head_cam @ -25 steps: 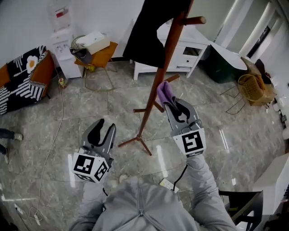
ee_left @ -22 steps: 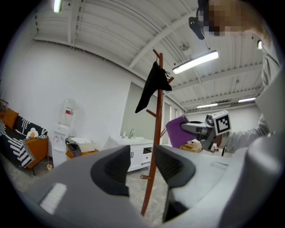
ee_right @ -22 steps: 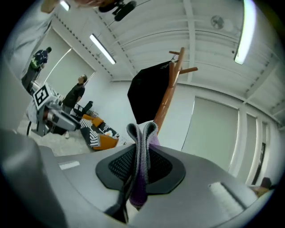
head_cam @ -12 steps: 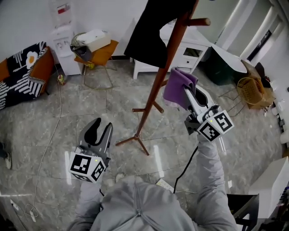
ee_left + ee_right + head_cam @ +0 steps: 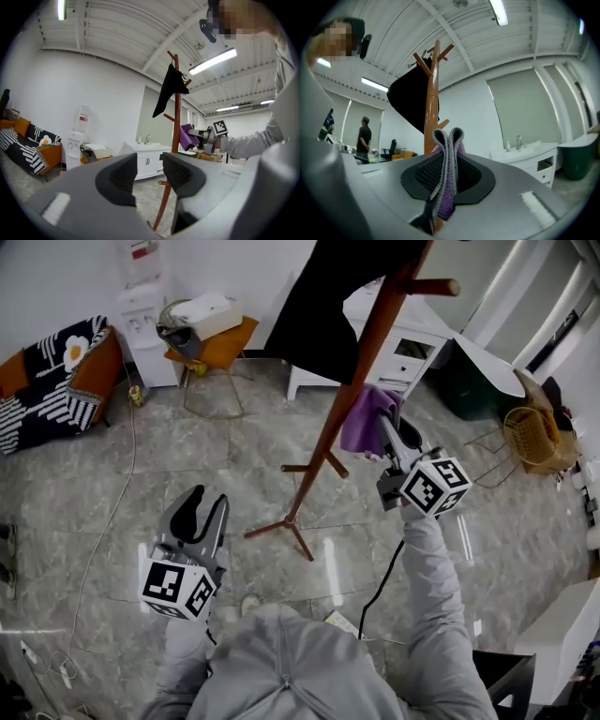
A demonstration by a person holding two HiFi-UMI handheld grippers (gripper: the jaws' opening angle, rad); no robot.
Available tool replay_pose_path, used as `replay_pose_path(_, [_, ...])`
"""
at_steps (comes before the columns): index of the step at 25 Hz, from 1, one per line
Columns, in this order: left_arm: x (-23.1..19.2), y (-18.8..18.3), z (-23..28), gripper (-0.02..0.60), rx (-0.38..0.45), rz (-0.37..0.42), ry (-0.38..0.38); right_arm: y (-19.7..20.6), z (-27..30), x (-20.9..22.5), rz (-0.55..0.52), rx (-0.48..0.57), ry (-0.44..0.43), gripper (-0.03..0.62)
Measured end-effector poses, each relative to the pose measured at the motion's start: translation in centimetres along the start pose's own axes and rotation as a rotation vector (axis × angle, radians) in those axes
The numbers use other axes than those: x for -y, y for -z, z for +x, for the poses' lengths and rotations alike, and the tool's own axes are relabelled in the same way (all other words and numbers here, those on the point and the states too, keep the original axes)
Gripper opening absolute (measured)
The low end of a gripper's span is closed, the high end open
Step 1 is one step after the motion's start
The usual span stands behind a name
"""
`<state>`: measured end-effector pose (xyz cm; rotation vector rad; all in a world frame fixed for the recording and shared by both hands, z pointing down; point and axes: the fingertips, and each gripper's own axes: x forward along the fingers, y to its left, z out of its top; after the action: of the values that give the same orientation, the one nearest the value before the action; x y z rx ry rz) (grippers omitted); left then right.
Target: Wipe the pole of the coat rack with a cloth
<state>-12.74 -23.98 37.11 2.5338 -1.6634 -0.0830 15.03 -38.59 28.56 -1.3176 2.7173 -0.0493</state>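
Note:
The brown wooden coat rack pole [image 5: 334,418] rises from its tripod feet, with a black garment [image 5: 330,306] hung near the top. My right gripper [image 5: 389,432] is shut on a purple cloth [image 5: 366,418], and the cloth lies against the pole's right side about halfway up. The right gripper view has the folded cloth [image 5: 446,159] pinched between the jaws with the pole [image 5: 431,103] straight ahead. My left gripper [image 5: 199,518] hangs low to the left of the rack, open and holding nothing; its own view shows the pole [image 5: 175,117] beyond the jaws.
A white cabinet [image 5: 394,357] stands behind the rack, beside an orange chair [image 5: 208,352] with a box on it and a water dispenser [image 5: 145,296]. A patterned sofa [image 5: 52,381] sits far left, a wicker basket [image 5: 532,432] far right. Cables trail over the marble floor.
My right gripper has lifted the purple cloth from low by the pole up to mid-height and pressed it against the pole. The left gripper has hardly moved.

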Motion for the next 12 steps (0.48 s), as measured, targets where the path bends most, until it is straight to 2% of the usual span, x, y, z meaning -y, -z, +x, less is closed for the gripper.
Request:
replay_pose_path(3, [-0.1,0.1,0.4,0.178,-0.008,0.0,0.002,0.0,0.1,1.1,-0.138,-0.051,0.104,0.057])
replay_pose_path(6, [0.1,0.4,1.0,0.178,-0.012,0.0,0.011,-0.2,0.0,1.7,-0.246,-0.091,0.151,0.057])
replay_pose_path(12, [1.1,0.3,2.0,0.178,-0.014,0.003,0.03,-1.3,-1.3,4.2,-0.258,-0.083,0.215,0.057])
